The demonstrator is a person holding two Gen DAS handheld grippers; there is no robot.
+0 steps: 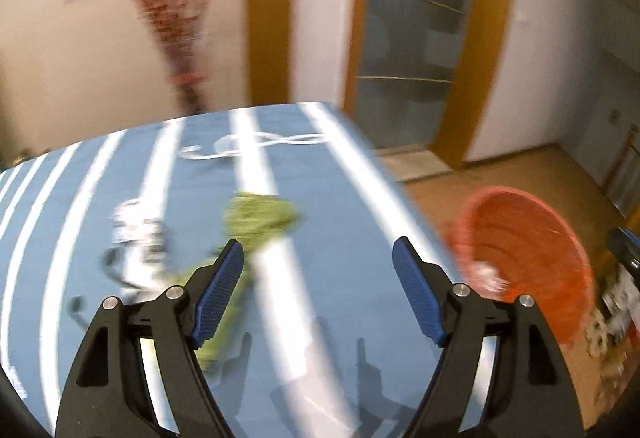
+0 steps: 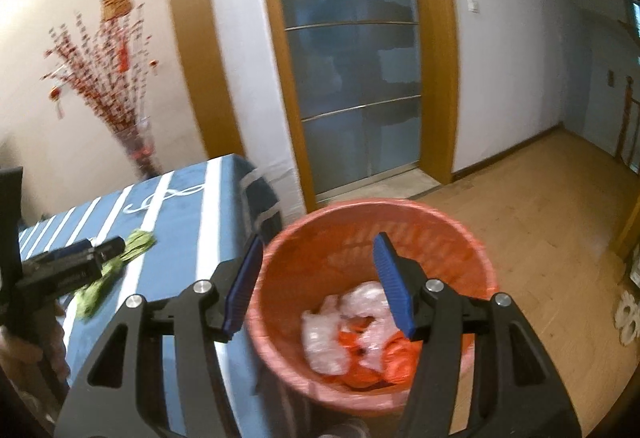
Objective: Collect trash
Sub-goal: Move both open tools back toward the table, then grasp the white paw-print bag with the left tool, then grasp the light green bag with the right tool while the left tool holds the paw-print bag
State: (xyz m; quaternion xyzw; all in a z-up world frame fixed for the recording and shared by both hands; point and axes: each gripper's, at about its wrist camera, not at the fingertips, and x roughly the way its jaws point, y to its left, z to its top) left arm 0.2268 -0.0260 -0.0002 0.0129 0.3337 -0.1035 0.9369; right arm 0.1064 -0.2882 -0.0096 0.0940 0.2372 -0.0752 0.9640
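Red bin [image 2: 376,302] on the floor beside the table [image 1: 340,258]; inside, crumpled clear plastic [image 2: 340,330] over orange wrappers [image 2: 396,362]. Green wrapper [image 1: 260,217] lies on the blue striped cloth, blurred. Left gripper [image 1: 318,290] hangs over the table, fingers spread, nothing between. Right gripper [image 2: 318,286] tilts down over the bin, fingers spread, empty.

Smeared by motion in the left wrist view: green wrapper [image 1: 256,222] at centre, partly hidden behind the left gripper [image 1: 318,292] finger; white-and-black litter [image 1: 134,238] at left, too blurred to identify. Red basket [image 1: 532,250] at right, blurred, lower rim cut by a gripper arm. Bottom right, patterned items [image 1: 612,322] clipped by the frame edge. In the right wrist view, basket [image 2: 288,302] front hidden behind the right gripper [image 2: 318,282].
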